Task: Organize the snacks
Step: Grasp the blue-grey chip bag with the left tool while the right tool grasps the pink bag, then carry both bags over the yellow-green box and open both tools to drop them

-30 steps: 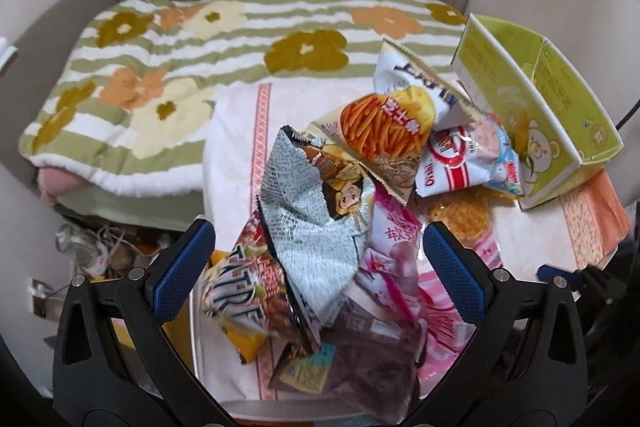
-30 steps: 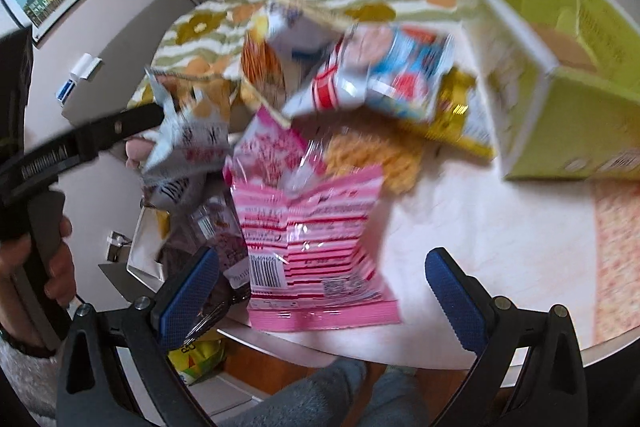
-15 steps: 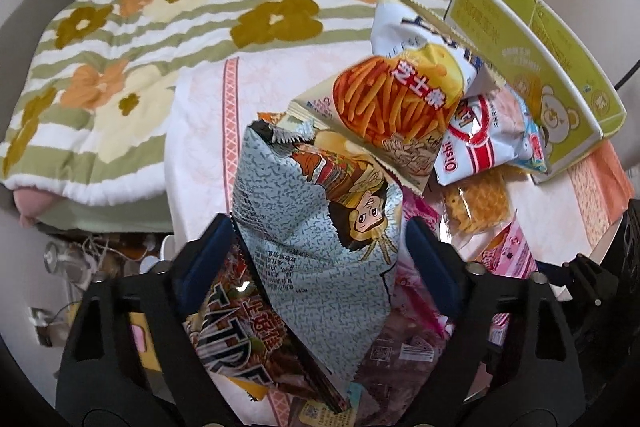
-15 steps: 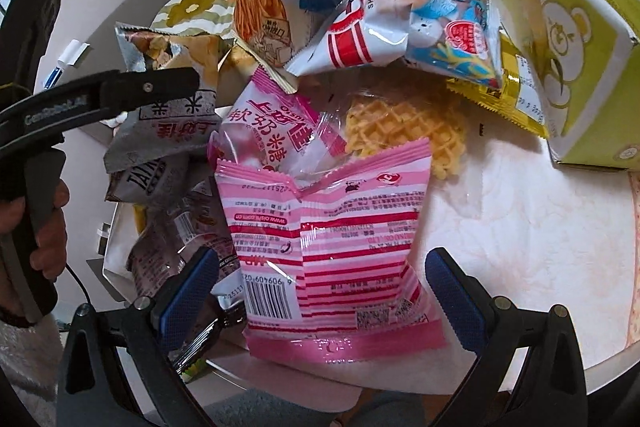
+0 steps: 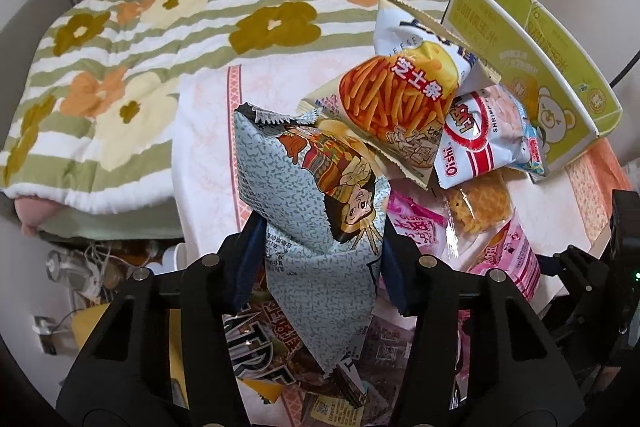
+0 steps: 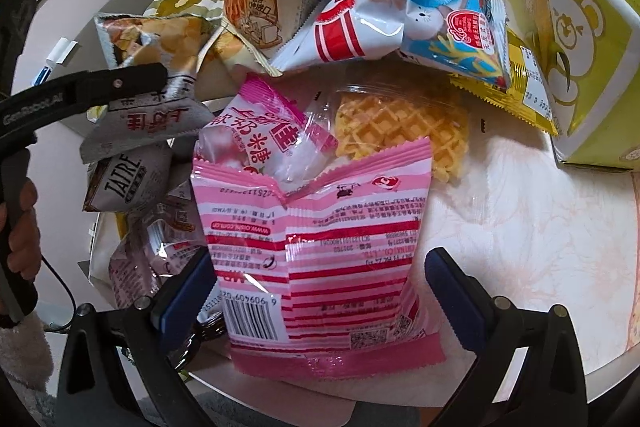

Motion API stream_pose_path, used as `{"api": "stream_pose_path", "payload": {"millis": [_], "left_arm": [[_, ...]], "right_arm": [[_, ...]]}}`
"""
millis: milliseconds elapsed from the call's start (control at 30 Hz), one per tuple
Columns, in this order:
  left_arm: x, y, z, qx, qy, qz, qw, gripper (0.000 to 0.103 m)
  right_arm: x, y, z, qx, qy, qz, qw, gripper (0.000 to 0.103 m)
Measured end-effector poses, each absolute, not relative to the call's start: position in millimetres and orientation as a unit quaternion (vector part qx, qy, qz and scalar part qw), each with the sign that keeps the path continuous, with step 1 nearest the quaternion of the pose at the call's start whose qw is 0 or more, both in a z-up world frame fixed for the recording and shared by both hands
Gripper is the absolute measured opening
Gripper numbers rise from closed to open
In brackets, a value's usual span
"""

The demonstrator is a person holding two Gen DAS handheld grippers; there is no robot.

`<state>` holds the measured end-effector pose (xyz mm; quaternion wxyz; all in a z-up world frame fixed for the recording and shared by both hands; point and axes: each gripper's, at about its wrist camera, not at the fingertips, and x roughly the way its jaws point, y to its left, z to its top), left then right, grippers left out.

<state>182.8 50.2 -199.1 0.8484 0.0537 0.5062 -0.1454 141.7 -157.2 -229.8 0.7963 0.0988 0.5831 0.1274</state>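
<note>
A pile of snack bags lies on a small table with a pink-patterned cloth (image 5: 208, 131). My left gripper (image 5: 320, 267) is shut on a grey bag with a cartoon figure (image 5: 316, 211); it also shows in the right wrist view (image 6: 144, 99). My right gripper (image 6: 320, 291) is open around the lower end of a pink striped bag (image 6: 324, 251), its pads apart from the bag's sides. An orange cheese-stick bag (image 5: 396, 99), a white and red Oishi bag (image 5: 484, 143) and a waffle packet (image 6: 400, 123) lie behind.
A yellow-green cardboard box with a bear picture (image 5: 532, 67) stands open at the table's right back. A bed with a flowered quilt (image 5: 140, 39) lies beyond the table. Cables and clutter (image 5: 80, 275) sit on the floor at the left.
My left gripper has closed from open onto the grey cartoon bag. My right gripper has moved forward so the pink striped bag sits between its open fingers.
</note>
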Motion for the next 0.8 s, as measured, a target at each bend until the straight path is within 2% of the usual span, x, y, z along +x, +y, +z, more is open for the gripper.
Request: {"api": "stream_pose_path", "payload": {"millis": [33,133,367,800], "left_arm": [[181.8,51.2,-196.9,0.051,0.505,-0.145,0.849,0.049],[177.6,53.7,-189.9,0.043,0.500,-0.143,0.853,0.049],[169.3,56.5,-169.1,0.028,0.482,-0.149,0.863,0.048],[165.3,23.8,-96.4,0.021,0.414,-0.138,0.900,0.048]], "right_arm": [[142.6,-156.1,-231.4,0.099,0.587,0.130,0.793,0.079],[145.1,-153.9,-230.1,0.097,0.592,0.134,0.789,0.073],[149.8,-159.4,-204.4,0.087,0.582,0.120,0.800,0.071],[162.7,-218.0,-104.1,0.094,0.496,0.122,0.855,0.071]]}}
